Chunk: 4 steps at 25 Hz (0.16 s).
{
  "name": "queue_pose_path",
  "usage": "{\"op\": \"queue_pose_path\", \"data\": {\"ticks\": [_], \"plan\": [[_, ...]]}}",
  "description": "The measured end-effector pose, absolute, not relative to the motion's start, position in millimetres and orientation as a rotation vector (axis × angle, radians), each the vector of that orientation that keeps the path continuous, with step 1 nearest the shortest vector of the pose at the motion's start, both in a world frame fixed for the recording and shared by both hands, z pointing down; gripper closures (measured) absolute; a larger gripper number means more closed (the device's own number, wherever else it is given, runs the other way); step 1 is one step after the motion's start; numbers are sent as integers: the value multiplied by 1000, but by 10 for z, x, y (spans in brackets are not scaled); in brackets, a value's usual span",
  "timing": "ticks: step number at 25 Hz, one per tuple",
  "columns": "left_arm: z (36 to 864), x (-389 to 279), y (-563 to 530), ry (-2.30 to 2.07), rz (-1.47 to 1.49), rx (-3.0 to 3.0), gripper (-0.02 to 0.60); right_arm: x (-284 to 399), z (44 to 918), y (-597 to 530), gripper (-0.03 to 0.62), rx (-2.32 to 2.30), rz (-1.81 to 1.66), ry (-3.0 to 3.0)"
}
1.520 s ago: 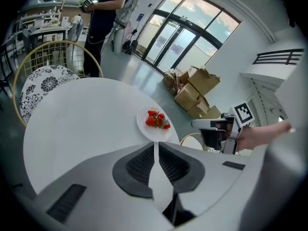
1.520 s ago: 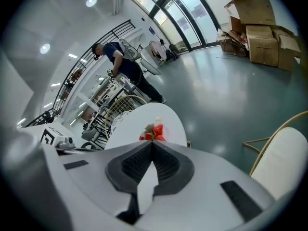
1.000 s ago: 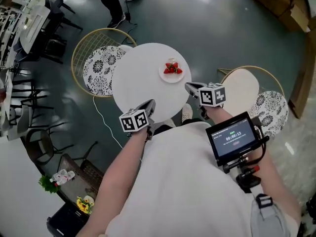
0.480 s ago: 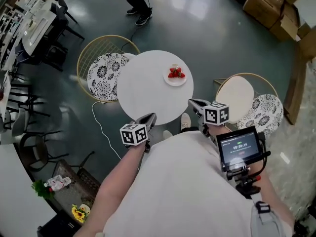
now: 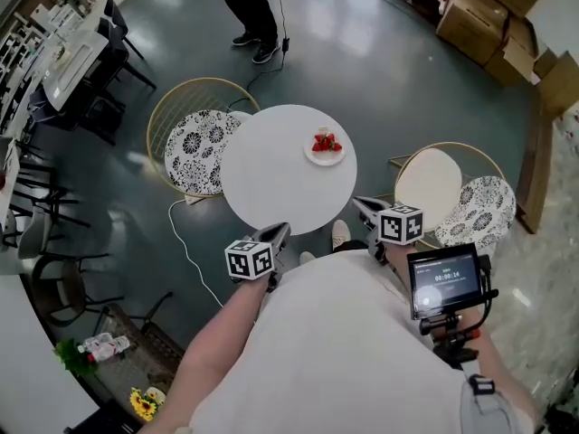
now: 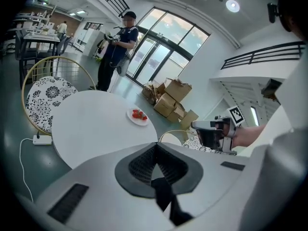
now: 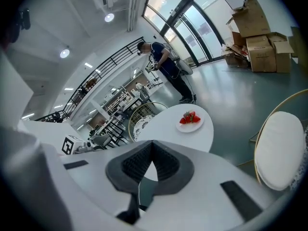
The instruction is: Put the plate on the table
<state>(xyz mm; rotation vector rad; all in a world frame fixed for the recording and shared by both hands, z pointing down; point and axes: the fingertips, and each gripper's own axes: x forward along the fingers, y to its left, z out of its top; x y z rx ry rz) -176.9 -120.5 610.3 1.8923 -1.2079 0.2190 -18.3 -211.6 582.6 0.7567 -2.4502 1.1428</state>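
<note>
A small white plate [image 5: 326, 147] with red strawberries rests on the round white table [image 5: 271, 179], toward its far right side. The plate also shows in the left gripper view [image 6: 138, 116] and the right gripper view [image 7: 190, 121]. My left gripper [image 5: 276, 236] hangs just off the table's near edge, shut and empty [image 6: 155, 146]. My right gripper [image 5: 362, 206] sits off the table's near right edge, also shut with nothing in it [image 7: 153, 142]. Neither gripper touches the plate.
A gold wire chair with a patterned cushion [image 5: 194, 143] stands left of the table. A second chair with a white seat [image 5: 434, 183] stands to the right. A person [image 5: 249, 7] stands beyond the table. Cardboard boxes [image 5: 488, 12] are piled at the far right. A cable [image 5: 185, 233] runs over the floor.
Both grippers have drawn back from the table's near edge toward my body. The table and plate now lie farther off. The plate has not moved on the table.
</note>
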Motion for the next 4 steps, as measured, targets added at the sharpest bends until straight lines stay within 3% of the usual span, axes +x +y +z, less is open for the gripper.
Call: {"op": "queue_pose_path", "data": {"ticks": [4], "plan": [[6055, -1838, -1002, -1199, 201, 1904, 577, -280, 5773, -1933, 591, 763, 1112, -2449]]}}
